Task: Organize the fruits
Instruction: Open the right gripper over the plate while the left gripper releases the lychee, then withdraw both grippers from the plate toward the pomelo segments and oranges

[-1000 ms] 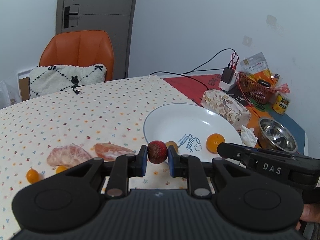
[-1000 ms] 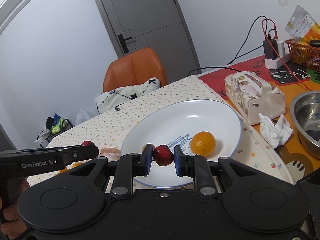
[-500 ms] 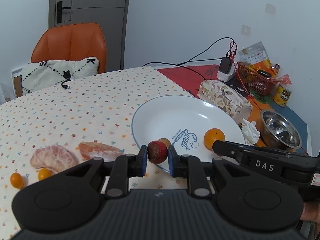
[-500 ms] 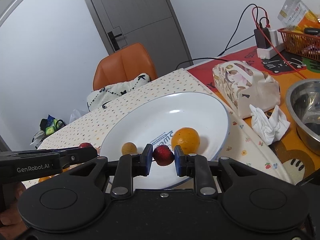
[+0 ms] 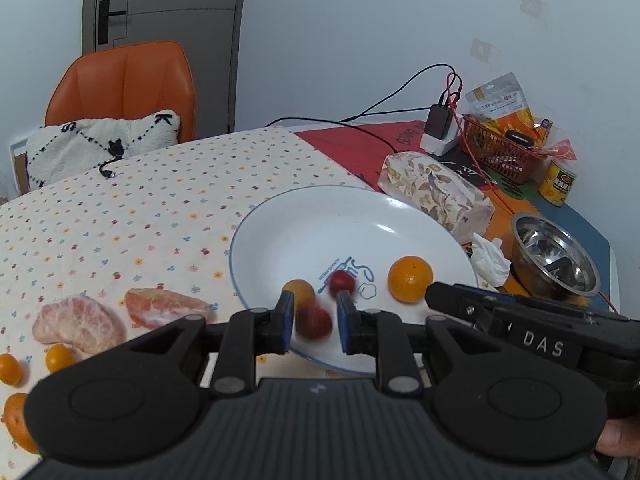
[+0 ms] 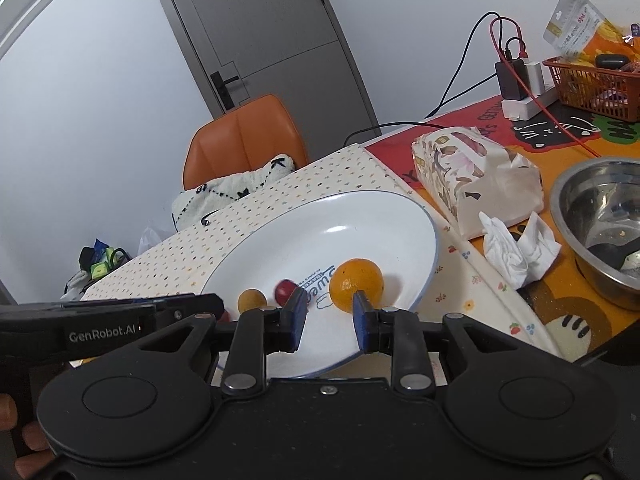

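At the far left of the left wrist view, two small kumquats point(image 5: 32, 364) and part of an orange point(image 5: 16, 424) lie on the dotted tablecloth point(image 5: 120, 216), with two peeled citrus pieces point(image 5: 120, 316) just beyond them. The left gripper point(image 5: 313, 322) hangs over the near rim of the white plate point(image 5: 320, 216), its jaws spread apart. Between the blue pads sits a blurred dark red fruit point(image 5: 314, 321), touching neither pad as far as the blur allows. Just behind it on the plate lie a small yellow fruit point(image 5: 299, 293) and a small red fruit point(image 5: 342, 281), and further right an orange mandarin point(image 5: 410, 279).

In the right wrist view, the right gripper point(image 6: 329, 322) is also spread wide and holds nothing, over the plate's near edge. The yellow fruit point(image 6: 252, 300) and the red fruit point(image 6: 285, 290) lie just left of and beyond its left pad; the mandarin point(image 6: 356, 280) sits just beyond the gap, near the right pad. To the right stand a tissue pack point(image 6: 476, 176) and a steel bowl point(image 6: 600, 224).
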The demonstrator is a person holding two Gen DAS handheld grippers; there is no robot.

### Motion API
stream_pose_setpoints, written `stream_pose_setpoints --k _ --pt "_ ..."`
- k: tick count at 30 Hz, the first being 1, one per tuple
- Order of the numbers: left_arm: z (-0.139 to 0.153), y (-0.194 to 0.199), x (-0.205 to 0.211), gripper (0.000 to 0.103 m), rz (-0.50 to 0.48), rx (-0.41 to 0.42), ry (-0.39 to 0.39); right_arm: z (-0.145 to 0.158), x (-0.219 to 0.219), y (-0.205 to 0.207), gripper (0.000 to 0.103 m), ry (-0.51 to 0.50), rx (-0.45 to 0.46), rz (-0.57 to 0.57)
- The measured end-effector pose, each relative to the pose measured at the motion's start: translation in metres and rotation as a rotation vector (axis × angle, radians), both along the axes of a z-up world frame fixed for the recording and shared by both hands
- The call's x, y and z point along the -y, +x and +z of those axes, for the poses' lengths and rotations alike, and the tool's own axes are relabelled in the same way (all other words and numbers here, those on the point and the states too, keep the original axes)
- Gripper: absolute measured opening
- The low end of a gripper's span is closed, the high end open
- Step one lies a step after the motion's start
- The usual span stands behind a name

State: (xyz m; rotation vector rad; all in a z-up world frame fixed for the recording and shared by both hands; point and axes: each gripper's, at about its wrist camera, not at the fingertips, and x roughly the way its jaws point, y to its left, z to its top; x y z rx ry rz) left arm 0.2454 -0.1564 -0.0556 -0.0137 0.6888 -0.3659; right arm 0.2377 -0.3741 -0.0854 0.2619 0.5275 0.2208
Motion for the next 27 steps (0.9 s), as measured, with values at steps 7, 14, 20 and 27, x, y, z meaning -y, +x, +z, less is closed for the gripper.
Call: stream_pose_setpoints --k 7,14,20,27 --pt "0.006 -0.009 -0.013 0.051 0.018 0.024 0.009 0.002 -0.005 -0.004 0.028 0.001 0.005 0.005" --pt "0.013 -0.02 -0.036 0.084 0.086 0.059 0.02 0.005 -0.014 -0.01 0.037 0.002 0.016 0.012" --pt "0.017 -0.034 -0.062 0.092 0.124 0.084 0.048 0.011 -0.027 -0.02 0.069 -0.016 0.074 0.033" --pt "0.019 -0.042 -0.091 0.092 0.18 0.08 0.027 0.014 -0.039 -0.023 0.098 -0.007 0.089 0.05"
